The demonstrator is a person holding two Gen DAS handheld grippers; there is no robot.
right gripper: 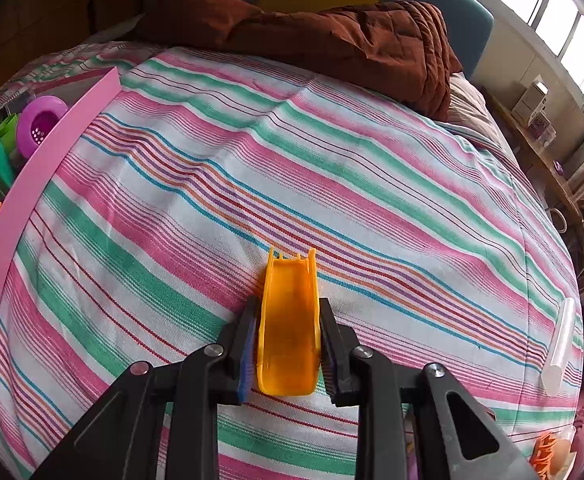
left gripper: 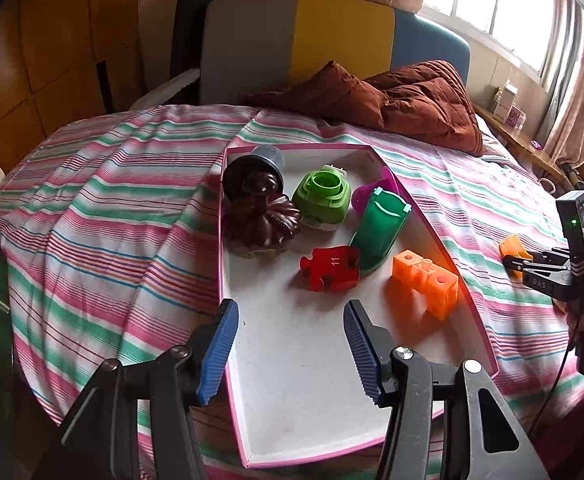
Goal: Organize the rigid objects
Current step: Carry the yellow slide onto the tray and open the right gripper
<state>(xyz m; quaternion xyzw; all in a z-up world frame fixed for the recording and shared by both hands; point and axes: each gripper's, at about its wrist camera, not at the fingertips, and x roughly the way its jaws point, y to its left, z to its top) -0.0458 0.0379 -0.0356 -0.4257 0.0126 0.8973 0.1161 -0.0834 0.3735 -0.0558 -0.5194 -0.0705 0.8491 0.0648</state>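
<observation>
Two grippers were seen. Inside the pink-rimmed box lid [left gripper: 227,240] seven things were counted: one dark jar [left gripper: 257,220], one grey-capped black object [left gripper: 253,168], one light green cap-shaped piece [left gripper: 323,199], one purple cup [left gripper: 366,194], one green slide-shaped piece [left gripper: 380,228], one red puzzle piece [left gripper: 330,268] and one orange block piece [left gripper: 426,282]. The left gripper [left gripper: 292,354] was held wide apart above the lid's near end, touching nothing. The right gripper [right gripper: 287,354] was clamped narrowly on one yellow slide-shaped piece [right gripper: 289,320], over the striped bedsheet [right gripper: 332,184], well apart from the lid.

Yellow-orange plastic slide piece [right gripper: 287,332], open trough facing up, lengthwise between the right tongs' [right gripper: 287,344] pads.
</observation>
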